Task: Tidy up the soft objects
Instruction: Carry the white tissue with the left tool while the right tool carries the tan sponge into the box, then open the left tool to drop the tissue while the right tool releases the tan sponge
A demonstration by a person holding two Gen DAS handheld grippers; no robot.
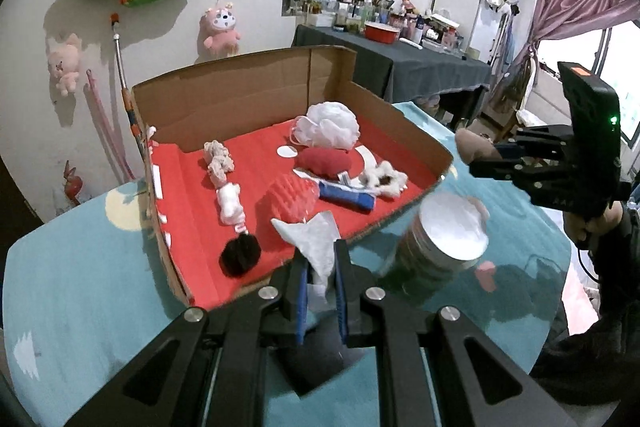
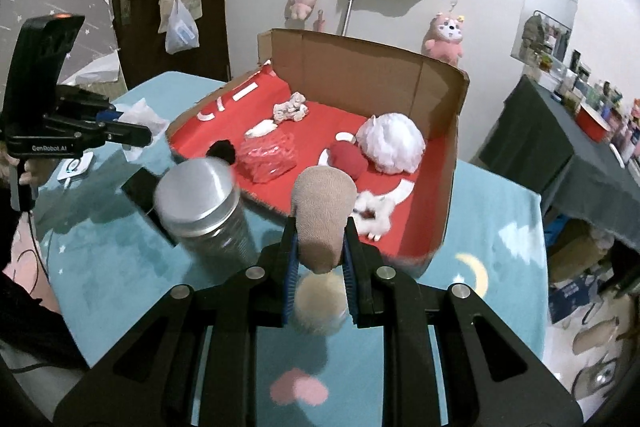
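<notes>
A cardboard box [image 1: 240, 83] with a red lining sits on the table and also shows in the right wrist view [image 2: 452, 167]. In it lie a white mesh puff [image 1: 332, 125], a red pouch [image 1: 324, 161], a red honeycomb piece [image 1: 290, 201], a black pompom [image 1: 240, 253] and several white fluffy bits. My left gripper [image 1: 320, 259] is shut on a white tissue [image 1: 310, 231] at the box's near edge. My right gripper [image 2: 320, 239] is shut on a beige sock [image 2: 323, 203], just in front of the box.
A metal-lidded jar [image 1: 440, 239] stands on the teal tablecloth [image 1: 80, 287] between the grippers, also in the right wrist view [image 2: 204, 203]. A dark table with bottles [image 1: 400, 55] stands behind. Plush toys and bags hang on the wall.
</notes>
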